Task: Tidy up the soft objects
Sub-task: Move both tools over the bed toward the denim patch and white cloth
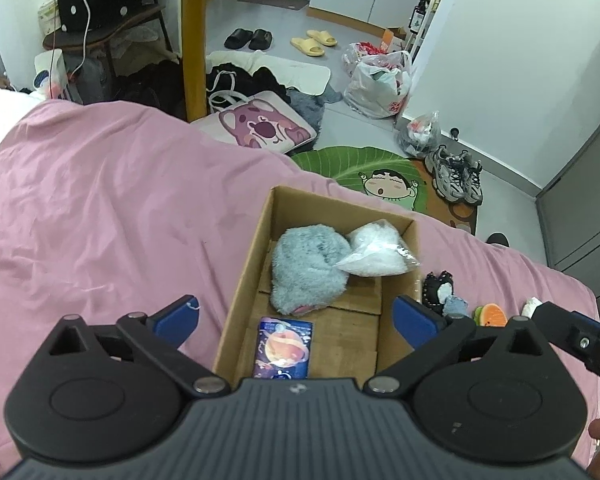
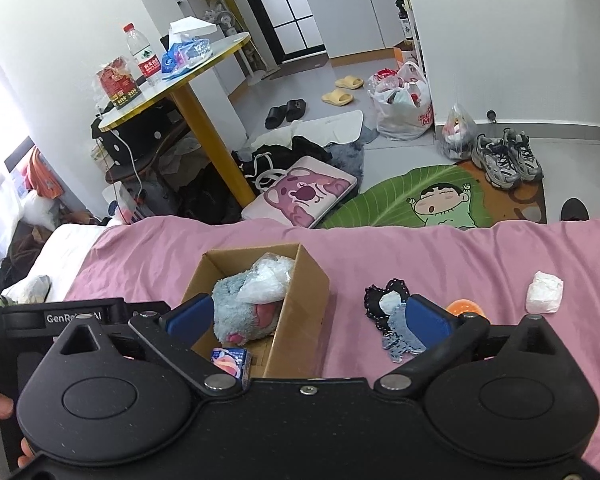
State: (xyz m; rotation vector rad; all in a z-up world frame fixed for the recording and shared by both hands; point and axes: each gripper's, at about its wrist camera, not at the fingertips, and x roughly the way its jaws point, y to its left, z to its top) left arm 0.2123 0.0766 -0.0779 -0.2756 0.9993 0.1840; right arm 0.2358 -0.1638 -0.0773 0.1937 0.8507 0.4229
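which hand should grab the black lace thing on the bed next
Right, probably. The right tongs are open and the black lace piece lies on the pink sheet just ahead of them. The left tongs, also open, hang over the cardboard box, with the lace outside its right wall.

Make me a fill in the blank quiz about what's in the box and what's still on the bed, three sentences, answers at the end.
1. The fluffy blue plush lies inside the ____ box.
2. The box sits on a ____ bedsheet.
3. The black lace-trimmed pouch lies ____ the box, on the sheet.

Missing words: cardboard; pink; outside
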